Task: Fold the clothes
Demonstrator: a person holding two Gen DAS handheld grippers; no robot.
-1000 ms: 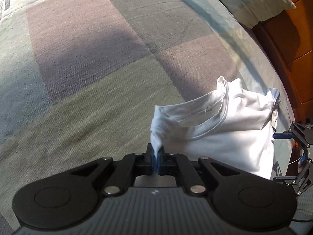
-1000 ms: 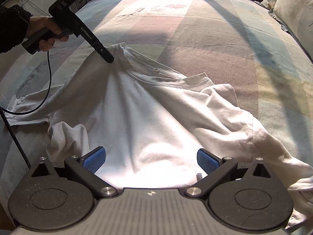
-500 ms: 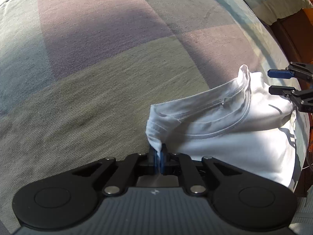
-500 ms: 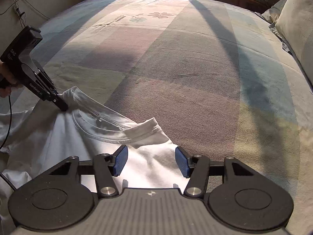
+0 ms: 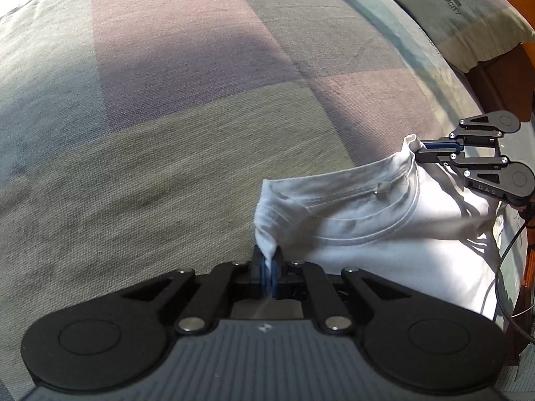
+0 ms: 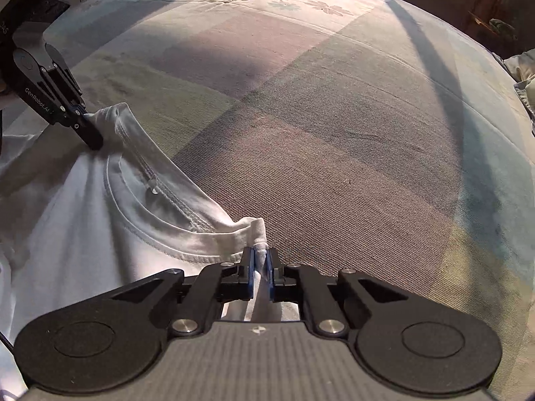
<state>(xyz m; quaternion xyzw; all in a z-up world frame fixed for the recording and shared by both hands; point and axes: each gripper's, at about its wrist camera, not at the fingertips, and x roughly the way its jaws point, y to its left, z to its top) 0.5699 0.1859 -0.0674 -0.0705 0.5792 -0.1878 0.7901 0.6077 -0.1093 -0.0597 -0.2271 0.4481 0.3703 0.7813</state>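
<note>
Right wrist view shows the right gripper (image 6: 260, 260) and left gripper (image 5: 269, 267) each pinched tight on a shoulder of the white shirt (image 6: 83, 234), which hangs between them, so no fold is made yet.

my left wrist view sits close above the bed (image 5: 200, 107), tilted steeply down, facing across toward the pillow (image 5: 468, 6) at its far right corner. my right wrist view looks down just as near, facing up the bed's length. both share the white shirt (image 5: 384, 227) collar; each catches the other gripper at its edge.
</note>
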